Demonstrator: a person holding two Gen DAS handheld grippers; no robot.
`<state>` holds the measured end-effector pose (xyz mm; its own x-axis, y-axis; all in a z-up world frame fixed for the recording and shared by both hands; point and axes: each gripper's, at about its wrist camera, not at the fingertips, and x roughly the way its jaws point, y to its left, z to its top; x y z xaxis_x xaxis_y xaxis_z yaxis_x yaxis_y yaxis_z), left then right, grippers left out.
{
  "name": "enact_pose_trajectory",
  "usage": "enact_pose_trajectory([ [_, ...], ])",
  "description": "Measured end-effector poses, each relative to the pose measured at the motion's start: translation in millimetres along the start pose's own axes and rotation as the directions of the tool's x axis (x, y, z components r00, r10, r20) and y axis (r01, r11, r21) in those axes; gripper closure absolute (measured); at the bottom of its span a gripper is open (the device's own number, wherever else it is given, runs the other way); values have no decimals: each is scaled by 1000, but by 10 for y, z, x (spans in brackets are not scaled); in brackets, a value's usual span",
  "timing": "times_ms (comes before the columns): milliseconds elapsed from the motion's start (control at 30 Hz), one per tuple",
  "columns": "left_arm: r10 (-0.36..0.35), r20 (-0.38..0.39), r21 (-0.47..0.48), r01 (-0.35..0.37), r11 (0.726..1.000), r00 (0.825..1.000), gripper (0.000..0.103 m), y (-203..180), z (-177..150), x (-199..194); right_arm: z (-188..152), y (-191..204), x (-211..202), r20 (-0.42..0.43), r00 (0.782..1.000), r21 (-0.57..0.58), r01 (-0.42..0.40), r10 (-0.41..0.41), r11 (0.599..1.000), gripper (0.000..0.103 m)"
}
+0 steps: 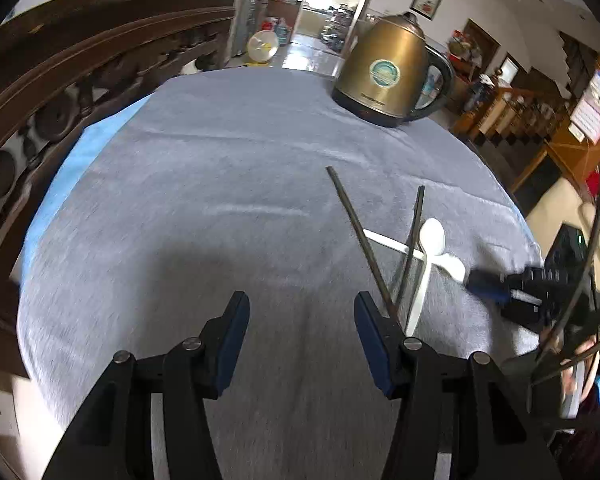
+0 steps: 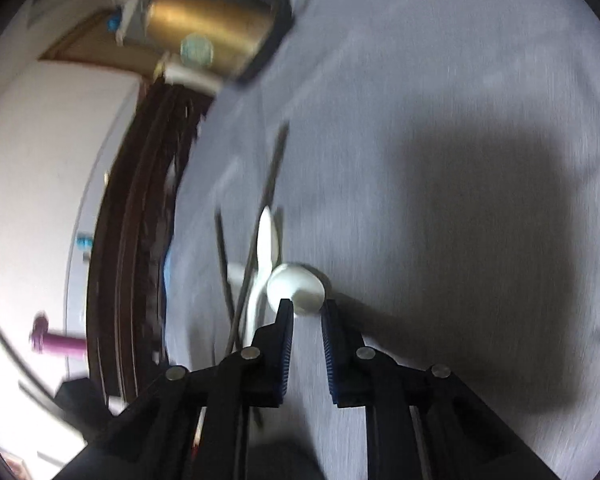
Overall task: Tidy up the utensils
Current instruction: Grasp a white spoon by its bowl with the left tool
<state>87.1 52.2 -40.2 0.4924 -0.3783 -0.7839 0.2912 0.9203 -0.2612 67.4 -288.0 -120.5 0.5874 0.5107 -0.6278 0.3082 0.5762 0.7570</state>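
left gripper [image 1: 300, 306]: jaws stand apart with nothing between them, only bare grey cloth [image 1: 220, 184] below; it grasps nothing.
right gripper [image 2: 306, 308]: jaws narrowed but with a gap showing; the tips sit at the bowl of a white spoon [image 2: 296, 288], one on either side of its near edge. whether the pads press on it cannot be told through the blur.
white spoons: two lie crossed on the cloth, well to the right of the left gripper; one bowl [image 1: 432, 236] faces up, the other spoon [image 1: 454, 266] reaches toward the right gripper's blue tip [image 1: 486, 282].
chopsticks: two dark sticks lie across the spoon handles. the longer chopstick [image 1: 356, 224] runs down to just beside the left gripper's right finger [image 1: 370, 330]; the shorter chopstick [image 1: 414, 236] leans in to meet it near that finger.
kettle [image 1: 392, 72]: brass-coloured, upright at the far edge of the cloth, well apart from the utensils.
wire rack [image 1: 576, 296]: thin dark rods at the right edge of the left wrist view, held near a hand.
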Motion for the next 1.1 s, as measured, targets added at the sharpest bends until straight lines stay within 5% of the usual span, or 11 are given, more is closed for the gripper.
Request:
enact_pose_trajectory([
  [100, -4, 0, 39, 4, 999, 1000, 48, -74, 89, 118, 139, -69, 27, 59, 998, 59, -13, 10, 998, 84],
  [300, -72, 14, 119, 70, 990, 997, 48, -354, 329, 328, 231, -53, 27, 35, 999, 57, -28, 26, 998, 84],
  [600, -197, -63, 289, 207, 935, 978, 48, -1066, 611, 895, 118, -272, -125, 48, 997, 113, -58, 53, 992, 83],
  [767, -198, -114, 351, 226, 909, 973, 48, -1305, 598, 1142, 87, -387, -242, 56, 996, 131, -69, 62, 989, 83],
  [900, -154, -104, 413, 183, 892, 983, 72, -1432, 537, 1235, 93, -415, -267, 47, 997, 137, -73, 67, 988, 83],
  [1100, -173, -60, 364, 182, 913, 983, 75, -1301, 583, 1171, 69, -331, -226, 23, 998, 99, -58, 56, 993, 83],
])
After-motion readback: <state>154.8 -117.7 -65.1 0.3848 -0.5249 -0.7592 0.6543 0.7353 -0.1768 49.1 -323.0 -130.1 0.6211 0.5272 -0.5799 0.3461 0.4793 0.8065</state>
